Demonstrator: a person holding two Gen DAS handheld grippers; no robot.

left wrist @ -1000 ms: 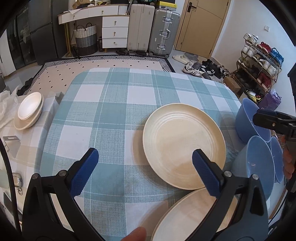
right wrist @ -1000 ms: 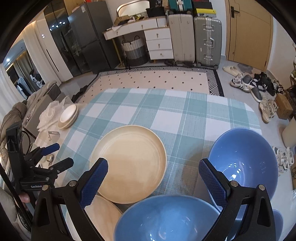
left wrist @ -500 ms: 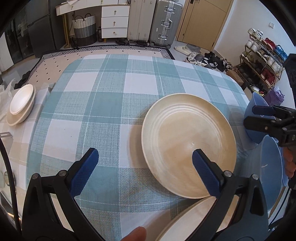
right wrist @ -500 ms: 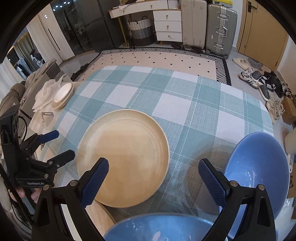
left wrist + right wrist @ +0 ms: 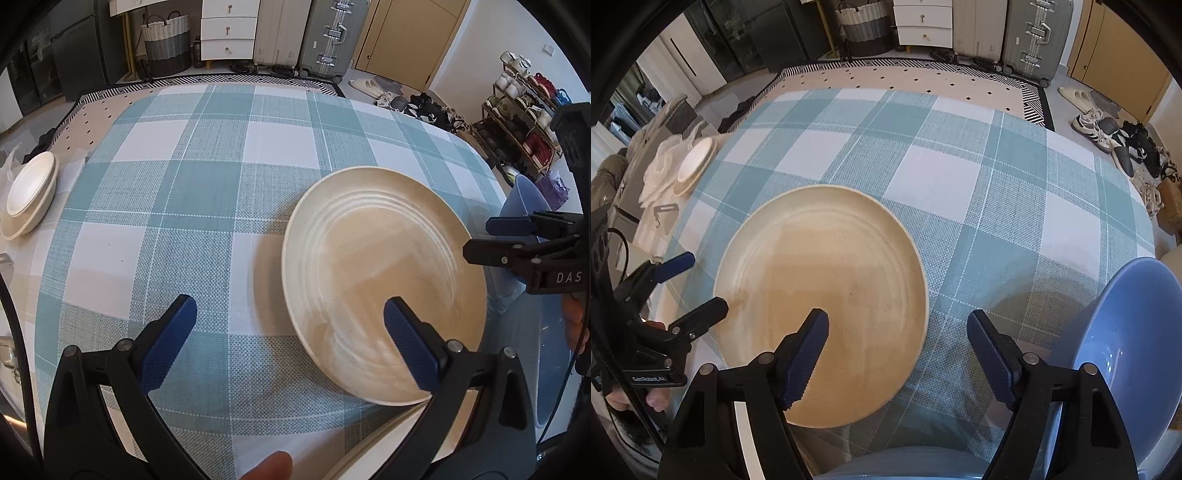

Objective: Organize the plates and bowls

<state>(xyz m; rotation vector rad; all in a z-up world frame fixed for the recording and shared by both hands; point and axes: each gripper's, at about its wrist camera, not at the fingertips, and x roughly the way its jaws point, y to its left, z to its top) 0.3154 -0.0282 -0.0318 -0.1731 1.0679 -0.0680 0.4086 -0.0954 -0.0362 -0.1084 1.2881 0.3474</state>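
Two grippers hover over the cream plate (image 5: 820,295) lying flat on the checked surface (image 5: 207,184). Left gripper (image 5: 288,332) is spread, empty; right gripper (image 5: 897,354) has just been closing, still spread, its jaws astride the plate's rim without touching. Plate looks rigid, smooth, probably slippery: grip the rim. Blue bowl (image 5: 1126,332) is cut off.

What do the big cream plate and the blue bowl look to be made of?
Cream plate: matte, faintly speckled, with moulded concentric ridges; probably wheat-straw plastic or melamine, possibly unglazed ceramic.
Blue bowl: smooth and glossy with small bright highlights; glazed ceramic or shiny plastic, hard to tell.
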